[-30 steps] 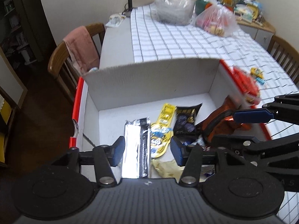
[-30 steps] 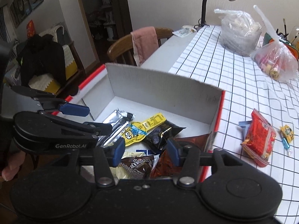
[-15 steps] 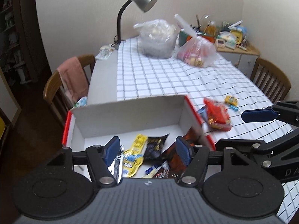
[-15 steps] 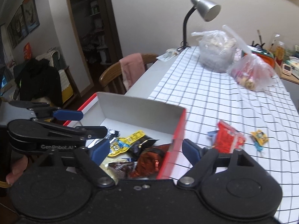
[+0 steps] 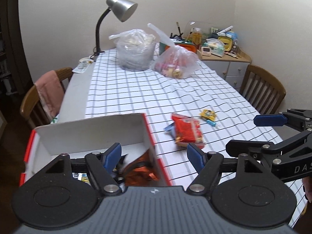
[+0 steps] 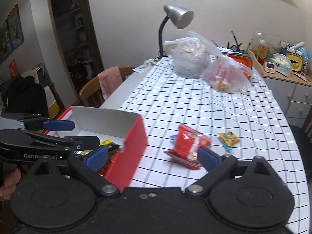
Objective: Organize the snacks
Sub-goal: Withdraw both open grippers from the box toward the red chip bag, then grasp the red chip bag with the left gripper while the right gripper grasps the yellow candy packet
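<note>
A red-and-white cardboard box (image 5: 91,134) stands at the near left of the checked tablecloth. It holds an orange-brown packet (image 5: 140,173) and other snacks. To its right on the cloth lie a red snack packet (image 5: 187,132) and a small yellow packet (image 5: 208,115). My left gripper (image 5: 154,156) hovers over the box's right wall, jaws opening, gripping nothing. My right gripper (image 6: 152,158) hangs above the box's red wall (image 6: 132,150) and the red packet (image 6: 187,146), jaws opening wide and empty. The yellow packet (image 6: 229,137) lies further right.
A grey desk lamp (image 5: 120,11) and two filled plastic bags (image 5: 136,48) (image 5: 175,62) stand at the table's far end. Wooden chairs flank the table, one on the left with a pink cloth (image 5: 48,89) and one on the right (image 5: 261,89). A cluttered sideboard (image 5: 220,44) is behind.
Both grippers have drawn back and up out of the box and swung right towards the cloth. Their jaws have widened. The snacks in the box are now mostly hidden.
</note>
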`<state>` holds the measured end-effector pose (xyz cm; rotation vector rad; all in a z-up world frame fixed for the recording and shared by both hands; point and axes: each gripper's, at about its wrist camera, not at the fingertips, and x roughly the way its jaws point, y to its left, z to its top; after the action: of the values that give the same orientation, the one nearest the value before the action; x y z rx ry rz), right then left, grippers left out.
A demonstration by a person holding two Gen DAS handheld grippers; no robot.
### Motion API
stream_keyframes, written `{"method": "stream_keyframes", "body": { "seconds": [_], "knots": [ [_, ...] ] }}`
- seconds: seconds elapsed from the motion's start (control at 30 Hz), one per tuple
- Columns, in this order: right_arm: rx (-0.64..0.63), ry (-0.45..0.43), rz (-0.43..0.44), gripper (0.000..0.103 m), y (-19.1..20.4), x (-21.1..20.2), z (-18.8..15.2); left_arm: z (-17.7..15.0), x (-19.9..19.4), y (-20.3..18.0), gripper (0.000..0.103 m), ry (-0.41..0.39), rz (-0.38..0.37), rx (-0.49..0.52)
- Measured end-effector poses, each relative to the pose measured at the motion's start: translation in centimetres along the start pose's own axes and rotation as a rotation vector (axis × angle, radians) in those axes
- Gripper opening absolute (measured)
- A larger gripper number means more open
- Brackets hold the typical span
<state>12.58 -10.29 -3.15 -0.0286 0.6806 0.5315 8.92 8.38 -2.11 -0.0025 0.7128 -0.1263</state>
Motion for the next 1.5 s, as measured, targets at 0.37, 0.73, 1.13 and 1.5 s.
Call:
{"method": "stream_keyframes", "body": {
  "seconds": [0.37,0.73,1.13,1.5],
  "knots": [
    [-0.027,0.041,-0.040,0.103,-8.5,-0.1,-0.4,1.2,4.3,-7.3,0.080,0.001,-0.001,0.012],
    [-0.052,0.107,-0.043,0.103,-16.4,3.7,0.5,1.9,11.4,-12.7,0.080,0.064,0.105,0.061],
    [-0.094,0.217,-0.005,0.103,-20.5,10.7,1.0,1.5,18.1,-14.1,0.080,0.141,0.219,0.078],
    [-0.095,0.254,0.043,0.101,-21.3,16.8,1.5,1.3,22.3,-14.3,0.080,0.190,0.280,0.104]
  ]
}}
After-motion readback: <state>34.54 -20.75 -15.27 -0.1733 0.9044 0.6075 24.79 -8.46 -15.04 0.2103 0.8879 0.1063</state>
